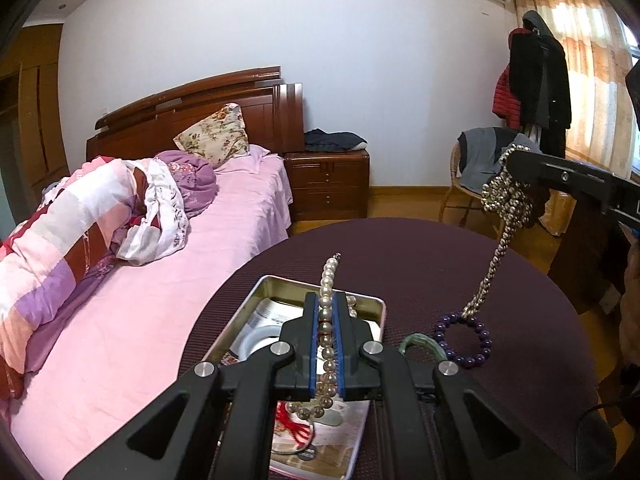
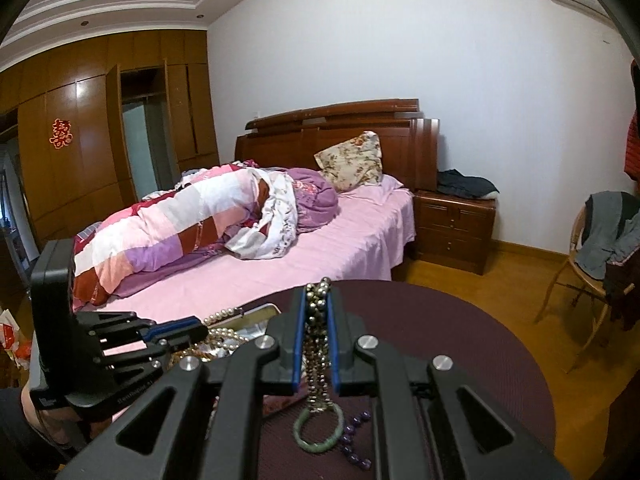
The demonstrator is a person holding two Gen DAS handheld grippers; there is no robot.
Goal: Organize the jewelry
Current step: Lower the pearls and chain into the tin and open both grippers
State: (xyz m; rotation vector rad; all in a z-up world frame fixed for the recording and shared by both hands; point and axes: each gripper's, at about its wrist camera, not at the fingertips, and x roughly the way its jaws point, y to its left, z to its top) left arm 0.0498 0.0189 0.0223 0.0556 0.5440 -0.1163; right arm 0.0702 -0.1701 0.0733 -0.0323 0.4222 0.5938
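A pearl necklace [image 1: 327, 332] of round cream beads is clamped between the blue pads of the left hand-held gripper [image 1: 326, 300]. Its far end is stretched forward past the fingertips, and the near end hangs down in a loop over the open metal tin [image 1: 370, 304]. In the tin, printed cards and a red thread tassel [image 1: 294, 426] are seen. The tin is placed on the dark purple bench [image 1: 420, 248], close to its left edge.

A silver bead chain [image 2: 317, 344] is gripped by the right hand-held gripper [image 2: 316, 300], whose pads are closed on a bunch of it. From the left wrist view, the chain [image 1: 494, 256] is seen falling in a long strand from the raised gripper down to the bench, where its end touches a purple bead bracelet [image 1: 468, 338]. A green jade bangle [image 1: 424, 344] lies just beside this bracelet, between it and the tin. In the right wrist view, the bangle [image 2: 318, 428] is seen under the hanging chain.

Behind the bench a bed [image 1: 180, 272] with pink sheet, rolled quilts and a floral pillow [image 1: 216, 136] is found, then a wooden nightstand [image 1: 328, 184] and a chair [image 1: 472, 176] with clothes.

The left hand-held gripper is held low over the tin, and the right one is lifted high at the right side of the bench.
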